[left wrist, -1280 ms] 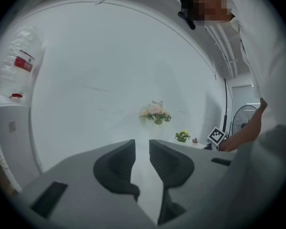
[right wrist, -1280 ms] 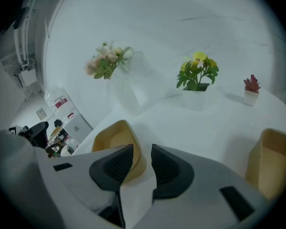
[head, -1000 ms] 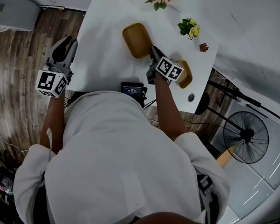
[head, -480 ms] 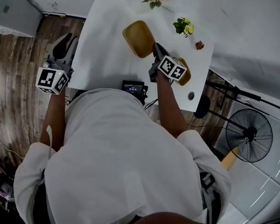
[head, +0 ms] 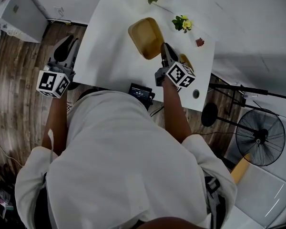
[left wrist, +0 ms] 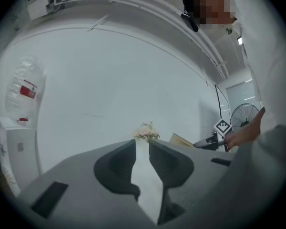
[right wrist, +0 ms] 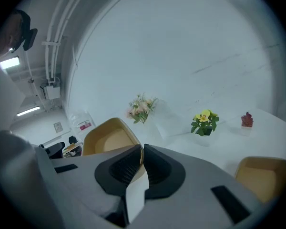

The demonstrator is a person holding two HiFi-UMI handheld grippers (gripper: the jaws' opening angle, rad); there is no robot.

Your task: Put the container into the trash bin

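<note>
Squeezing the container (head: 145, 30) rim, the right gripper (head: 165, 47) just lifted it, ready for the bin. The left gripper (head: 66, 46) hangs loose, empty.

No lettering is legible. The water bottle (left wrist: 23, 87) at far left carries a red label, too blurred to read; the small screen (head: 140, 91) shows unreadable marks.

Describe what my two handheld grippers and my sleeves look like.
The left gripper and the right gripper match. Each has a grey moulded body narrowing to two jaws, lined inside with black pads. Each carries a white cube printed with black square markers. The person wears a white short-sleeved shirt.
</note>
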